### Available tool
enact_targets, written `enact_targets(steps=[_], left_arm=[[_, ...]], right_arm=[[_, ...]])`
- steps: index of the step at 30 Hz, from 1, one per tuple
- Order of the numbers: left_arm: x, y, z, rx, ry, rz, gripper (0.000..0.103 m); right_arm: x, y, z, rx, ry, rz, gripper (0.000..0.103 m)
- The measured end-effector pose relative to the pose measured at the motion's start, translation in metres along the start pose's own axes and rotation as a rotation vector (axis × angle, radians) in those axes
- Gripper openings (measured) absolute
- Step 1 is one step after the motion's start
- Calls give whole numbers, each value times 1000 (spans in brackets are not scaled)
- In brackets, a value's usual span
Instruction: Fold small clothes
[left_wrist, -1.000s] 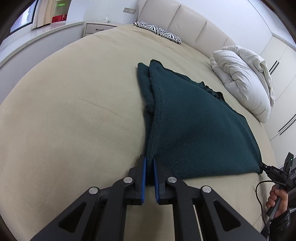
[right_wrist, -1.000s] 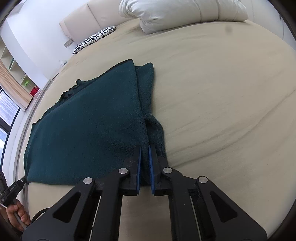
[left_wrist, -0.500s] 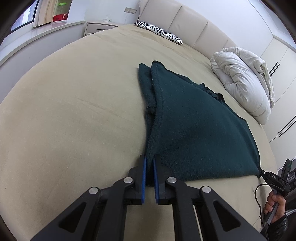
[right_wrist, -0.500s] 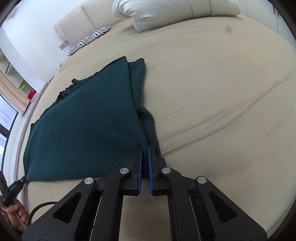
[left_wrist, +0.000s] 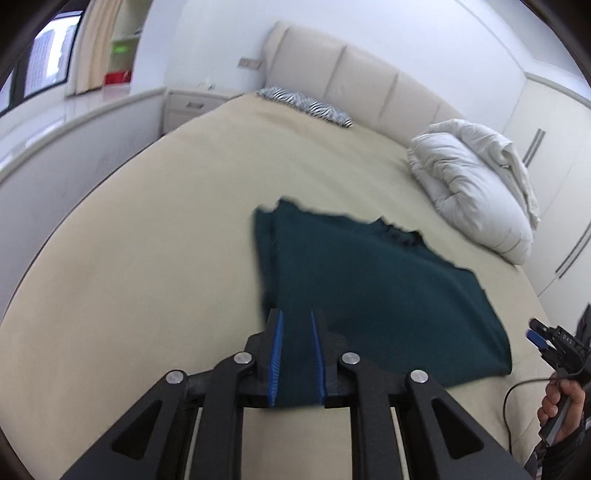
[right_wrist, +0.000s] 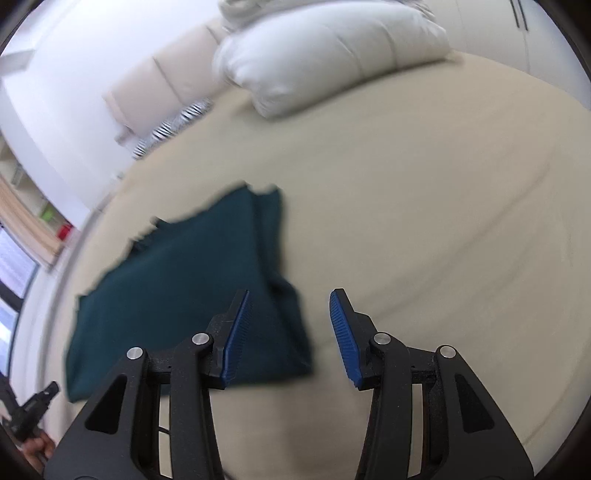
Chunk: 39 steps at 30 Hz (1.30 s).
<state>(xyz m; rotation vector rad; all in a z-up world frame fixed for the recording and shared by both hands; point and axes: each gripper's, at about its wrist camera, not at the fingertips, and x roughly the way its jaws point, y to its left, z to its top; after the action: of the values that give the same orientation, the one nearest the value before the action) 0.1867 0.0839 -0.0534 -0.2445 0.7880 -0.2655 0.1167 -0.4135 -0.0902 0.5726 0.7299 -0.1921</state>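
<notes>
Surface: wide beige bed sheet (left_wrist: 155, 266), smooth, faint creases on its right side.
Room: cream padded headboard (left_wrist: 354, 85); zebra-striped pillow (left_wrist: 306, 105) at its foot; rolled white duvet (left_wrist: 476, 184); white wardrobe doors (left_wrist: 554, 122); window and pale curtain to the left.
Garment position: dark green knitted garment (left_wrist: 373, 295) flat on the sheet, ahead of and beneath both pairs of fingers.
Left gripper (left_wrist: 296, 325): blue pads narrowly apart and opening; garment's near left corner seen between them, contact uncertain.
Right gripper (right_wrist: 289, 301): jaws wide and opening; garment's near right corner below the gap, pads clear of it.
Garment appearance: folded to a broad panel, side strips tucked lengthwise, far edge ragged; motion-blurred.
</notes>
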Motion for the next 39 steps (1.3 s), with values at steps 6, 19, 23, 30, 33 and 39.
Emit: enact_targets(steps=[6, 19, 23, 30, 33, 39], left_arm=[[69, -62, 42, 154, -68, 11, 20], [170, -13, 58, 35, 20, 23, 20], [166, -8, 57, 19, 18, 6, 20], [126, -2, 45, 36, 3, 120, 20], [97, -19, 27, 53, -12, 60, 21], [102, -52, -6, 161, 84, 87, 44]], right_arm=[[86, 108, 17, -101, 134, 356, 43], [205, -1, 37, 360, 69, 436, 4], [183, -43, 46, 392, -56, 345, 1], [143, -85, 57, 447, -105, 119, 11], [104, -45, 53, 350, -130, 216, 11], [132, 109, -16, 30, 180, 452, 40]])
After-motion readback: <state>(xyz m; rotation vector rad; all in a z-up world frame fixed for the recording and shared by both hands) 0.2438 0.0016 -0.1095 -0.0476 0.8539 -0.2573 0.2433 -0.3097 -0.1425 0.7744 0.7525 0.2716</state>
